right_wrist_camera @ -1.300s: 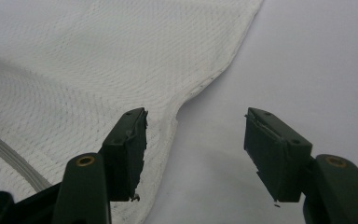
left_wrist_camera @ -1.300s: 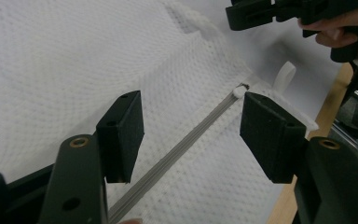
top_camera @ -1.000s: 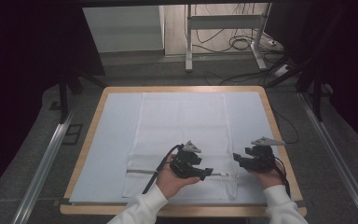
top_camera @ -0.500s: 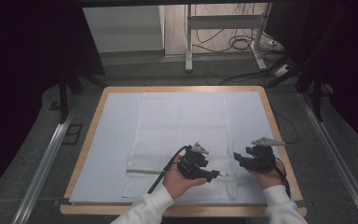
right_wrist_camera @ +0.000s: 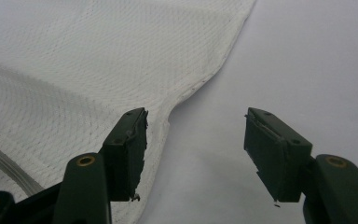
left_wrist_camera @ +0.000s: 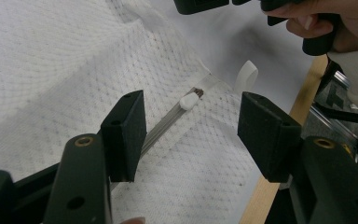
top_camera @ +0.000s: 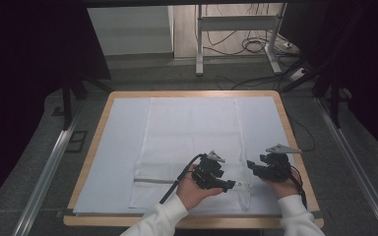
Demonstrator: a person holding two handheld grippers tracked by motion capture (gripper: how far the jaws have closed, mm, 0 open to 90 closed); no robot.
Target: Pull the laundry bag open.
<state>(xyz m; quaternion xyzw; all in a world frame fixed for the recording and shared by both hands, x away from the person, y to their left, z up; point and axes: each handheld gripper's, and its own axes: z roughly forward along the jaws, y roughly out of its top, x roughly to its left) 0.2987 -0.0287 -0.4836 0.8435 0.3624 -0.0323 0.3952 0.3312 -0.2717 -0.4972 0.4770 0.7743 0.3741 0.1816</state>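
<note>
The left gripper [left_wrist_camera: 191, 135] has its jaws standing well apart with nothing between the pads; they hang just over the white zipper pull [left_wrist_camera: 189, 101], which lies between them but untouched. The right gripper [right_wrist_camera: 193, 154] is likewise open and empty, its left jaw over the hemmed edge of the bag and its right jaw over the bare cover beside it.

The thing being worked on is a white mesh laundry bag [top_camera: 192, 147], lying flat near the middle of the table [top_camera: 91, 142], on the pale cover, its zippered end toward the person. Both grippers sit at that near end, the left one [top_camera: 216, 179] over the zipper line and the right one [top_camera: 263, 169] at the bag's right edge.

I judge the bag very light, soft and limp: it will bunch and slide on the smooth cover if pulled from one point only. The small, hard plastic pull is the natural place to pinch, though it may prove slippery and calls for a centred close. The stitched hem near the zipper's end, by the little white fabric loop [left_wrist_camera: 246, 74], looks firm enough to anchor.

It is a fine open net weave, long and rectangular, with a pale grey zipper tape [left_wrist_camera: 165, 126] running across it.
</note>
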